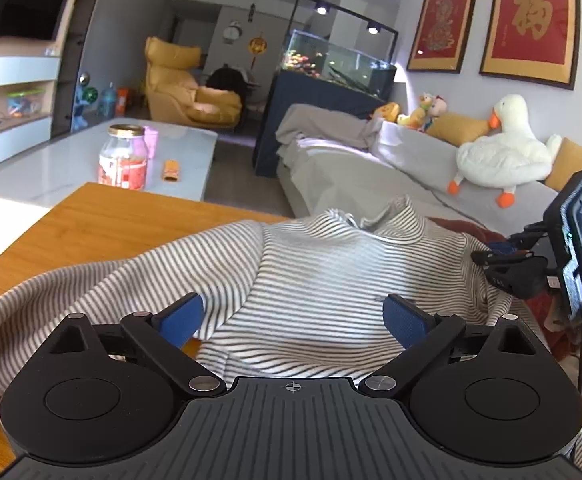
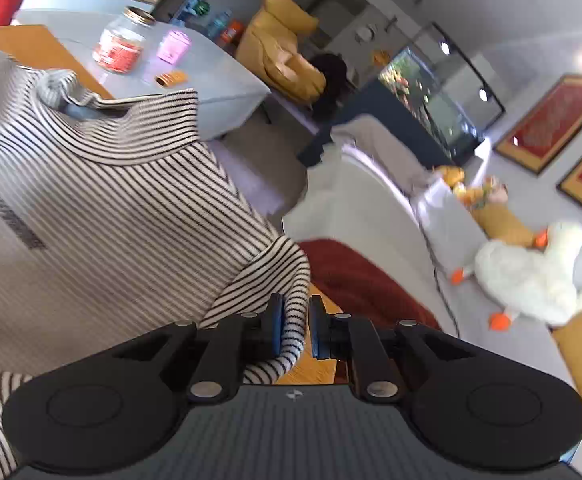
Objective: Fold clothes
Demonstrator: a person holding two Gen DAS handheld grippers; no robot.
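Right now: keep pinch on sleeve fold firm, carry it flat across toward torso, avoid dragging body off table edge. Right gripper nearly closed, pads clamped on fold of striped sweater, lower centre of right wrist frame. Left gripper wide open, holding nothing, above sweater spread on wooden table, frame centre.

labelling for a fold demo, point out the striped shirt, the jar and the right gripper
striped shirt (image 1: pixel 311 280), left wrist view, chest panel
jar (image 1: pixel 123 160), left wrist view, glass body at the red label
right gripper (image 2: pixel 295 326), right wrist view, between the fingertips, pinching a shirt fold
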